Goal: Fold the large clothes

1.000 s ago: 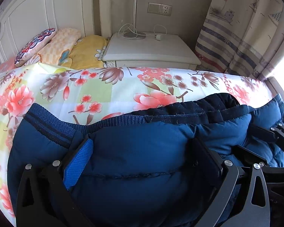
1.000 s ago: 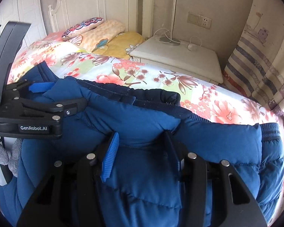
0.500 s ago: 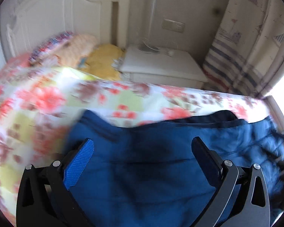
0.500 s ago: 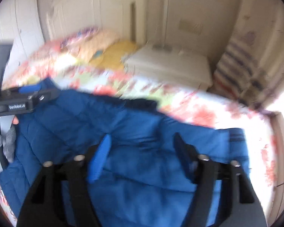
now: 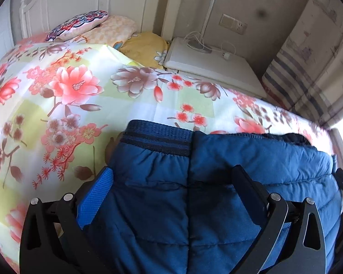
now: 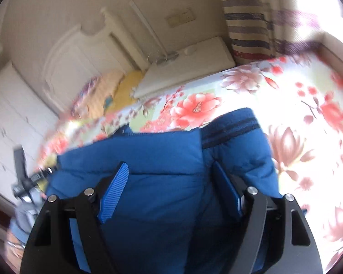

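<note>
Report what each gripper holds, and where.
Nothing looks gripped. The right gripper has just been opening; both it and the left gripper straddle the blue jacket near its hem, fingers apart, not pinching.

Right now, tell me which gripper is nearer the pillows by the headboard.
Left. The left gripper is over the jacket's end toward the pillows. The right gripper, jaws having just been opening with jacket between them, is at the end toward the curtain.

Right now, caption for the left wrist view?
Left tongs open over blue jacket on floral bedspread.
</note>
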Tool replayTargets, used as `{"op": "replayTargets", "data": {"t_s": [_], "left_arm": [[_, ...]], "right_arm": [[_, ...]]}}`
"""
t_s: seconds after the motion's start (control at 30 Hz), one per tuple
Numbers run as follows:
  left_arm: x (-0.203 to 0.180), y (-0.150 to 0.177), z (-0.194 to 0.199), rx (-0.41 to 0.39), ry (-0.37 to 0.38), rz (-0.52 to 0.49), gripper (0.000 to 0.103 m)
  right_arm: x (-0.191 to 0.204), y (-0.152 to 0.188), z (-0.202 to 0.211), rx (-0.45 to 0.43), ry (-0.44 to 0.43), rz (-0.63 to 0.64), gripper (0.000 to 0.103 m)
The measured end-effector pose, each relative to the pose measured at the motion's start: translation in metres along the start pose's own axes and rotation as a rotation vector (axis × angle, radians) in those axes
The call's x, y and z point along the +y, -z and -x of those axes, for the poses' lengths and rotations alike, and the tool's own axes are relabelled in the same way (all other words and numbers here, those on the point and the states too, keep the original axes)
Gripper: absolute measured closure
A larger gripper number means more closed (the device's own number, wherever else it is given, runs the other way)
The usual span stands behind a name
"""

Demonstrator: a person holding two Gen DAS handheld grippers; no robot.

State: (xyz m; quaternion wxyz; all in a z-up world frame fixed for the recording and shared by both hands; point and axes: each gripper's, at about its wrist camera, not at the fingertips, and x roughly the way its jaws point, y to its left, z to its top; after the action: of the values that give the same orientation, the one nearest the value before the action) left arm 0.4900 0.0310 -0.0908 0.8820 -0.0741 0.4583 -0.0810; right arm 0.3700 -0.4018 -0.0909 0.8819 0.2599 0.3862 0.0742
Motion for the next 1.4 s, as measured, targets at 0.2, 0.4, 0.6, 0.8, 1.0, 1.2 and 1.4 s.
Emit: {"op": "replayTargets", "data": {"t_s": [0.2,0.4,0.6,0.8,1.0,1.2,1.4], "left_arm": [[0.016,0.000,0.000,0.002,0.020,0.080,0.004],[0.013,0.000,0.002,-0.007,0.005,0.068,0.004],[-0.007,0.008,0.043,-0.188,-0.138,-0.004,0.004],[-0.067,0.064,0.124,-0.330,-0.007,-0.140,0.004],[-0.094,0.115,0.071,-0.121,-0.133,-0.352,0.004],[-0.089,0.114,0.064,-0.115,-0.155,-0.319,0.004],[-0.086,0.114,0.063,-0.117,-0.149,-0.315,0.004]], "right_arm": [[0.064,0.018,0.049,-0.110,0.190,0.119,0.024],[0.157,0.085,0.013,0.003,0.269,0.567,0.012],[0.144,0.089,-0.015,0.065,0.291,0.515,0.005],[0.139,0.089,-0.003,0.035,0.234,0.491,0.008],[0.136,0.089,0.065,-0.078,0.187,0.368,0.008],[0.144,0.145,0.037,-0.008,0.314,0.546,0.006],[0.155,0.147,0.069,-0.060,0.286,0.441,0.008]]}}
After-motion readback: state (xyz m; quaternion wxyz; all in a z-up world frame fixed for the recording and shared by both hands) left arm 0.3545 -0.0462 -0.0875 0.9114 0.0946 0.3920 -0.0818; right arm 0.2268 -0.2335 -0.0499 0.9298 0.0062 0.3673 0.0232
